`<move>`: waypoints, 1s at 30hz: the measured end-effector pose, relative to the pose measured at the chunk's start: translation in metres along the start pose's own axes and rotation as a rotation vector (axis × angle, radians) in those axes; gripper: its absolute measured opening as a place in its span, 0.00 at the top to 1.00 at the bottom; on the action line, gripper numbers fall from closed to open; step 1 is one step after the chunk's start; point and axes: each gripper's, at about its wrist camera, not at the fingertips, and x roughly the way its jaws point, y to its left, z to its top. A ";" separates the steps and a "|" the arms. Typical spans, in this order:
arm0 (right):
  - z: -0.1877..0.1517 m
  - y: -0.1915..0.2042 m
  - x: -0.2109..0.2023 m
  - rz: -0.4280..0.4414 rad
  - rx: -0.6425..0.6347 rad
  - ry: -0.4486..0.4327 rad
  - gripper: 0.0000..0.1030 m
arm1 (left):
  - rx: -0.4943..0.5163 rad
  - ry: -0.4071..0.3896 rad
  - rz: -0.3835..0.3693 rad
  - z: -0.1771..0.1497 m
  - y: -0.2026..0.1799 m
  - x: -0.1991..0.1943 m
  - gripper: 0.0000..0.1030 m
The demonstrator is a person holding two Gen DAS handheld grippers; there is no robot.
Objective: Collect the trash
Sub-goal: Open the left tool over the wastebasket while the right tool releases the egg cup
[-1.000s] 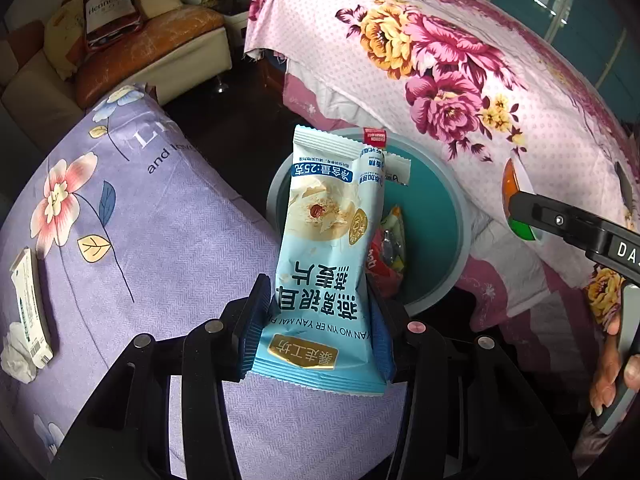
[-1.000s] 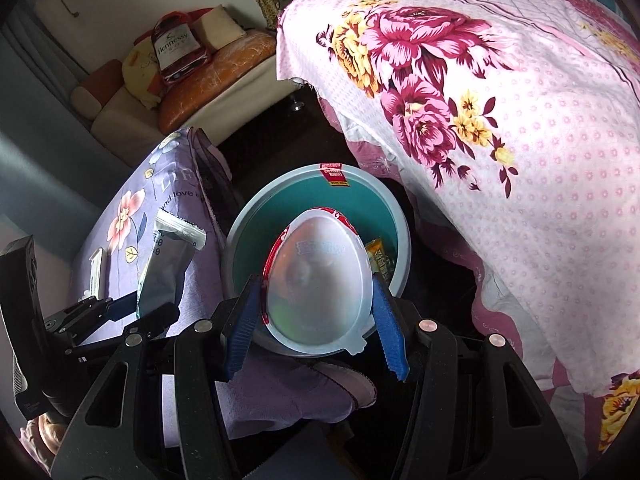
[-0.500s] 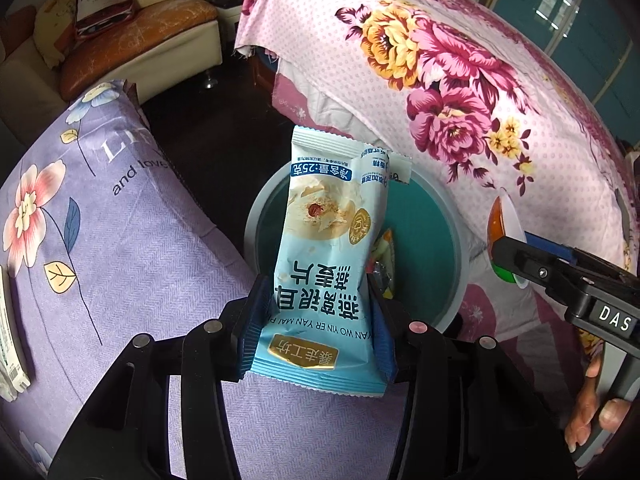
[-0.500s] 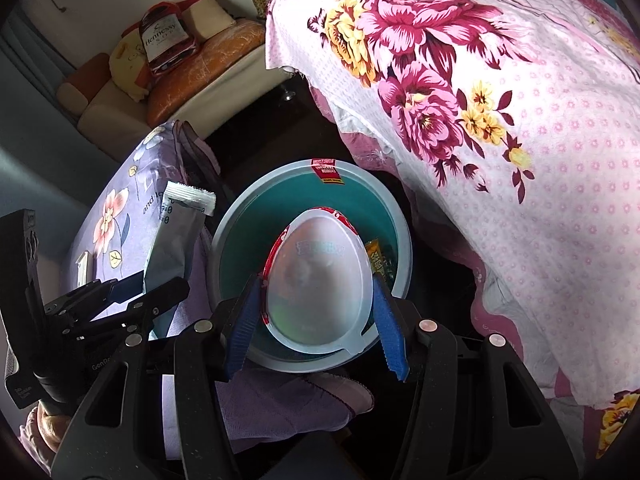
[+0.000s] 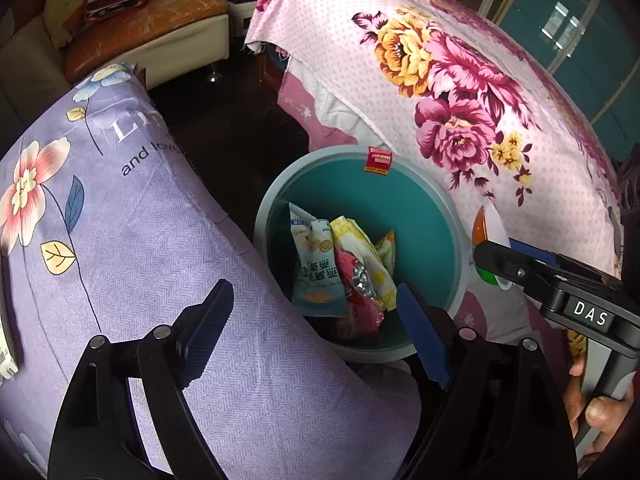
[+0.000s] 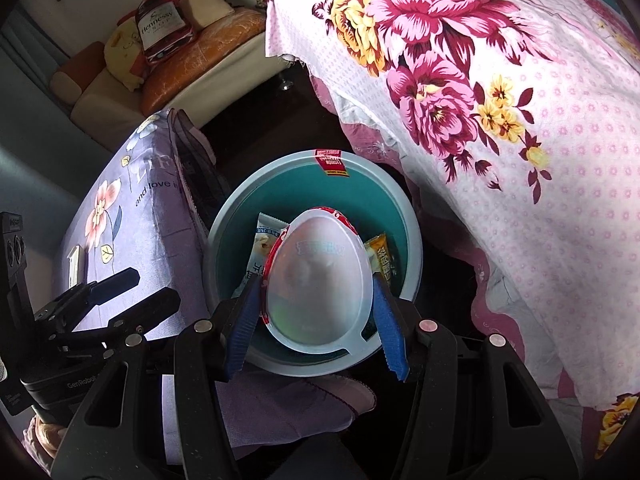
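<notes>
A round teal bin (image 5: 424,208) with a grey rim stands on the dark floor between two beds. A light blue snack packet (image 5: 316,272) lies inside it on other wrappers (image 5: 360,264). My left gripper (image 5: 316,320) is open and empty just above the bin's near rim. My right gripper (image 6: 316,312) is shut on a white egg-shaped plastic shell (image 6: 316,280) with a red rim, held over the bin (image 6: 280,196). The packet's top shows behind the shell (image 6: 266,238). The left gripper also shows at the left of the right wrist view (image 6: 132,296).
A purple flowered bedspread (image 5: 120,220) lies left of the bin, with a small white box (image 5: 6,352) at its far left. A pink flowered quilt (image 5: 480,92) hangs on the right. A sofa with cushions (image 5: 132,20) stands at the back.
My left gripper has opened and let go of the blue snack packet, which has dropped into the bin. The right gripper has held the shell over the bin throughout.
</notes>
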 end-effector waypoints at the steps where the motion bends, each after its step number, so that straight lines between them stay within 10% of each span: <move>1: 0.000 0.003 0.002 0.000 -0.004 0.006 0.49 | -0.010 0.000 -0.005 -0.002 0.004 -0.001 0.16; 14: -0.003 0.052 0.033 -0.002 -0.091 0.079 0.48 | -0.065 0.001 -0.004 -0.028 0.048 -0.015 0.14; 30: -0.007 0.096 0.034 -0.048 -0.121 0.119 0.22 | -0.166 -0.026 -0.025 -0.059 0.104 -0.041 0.09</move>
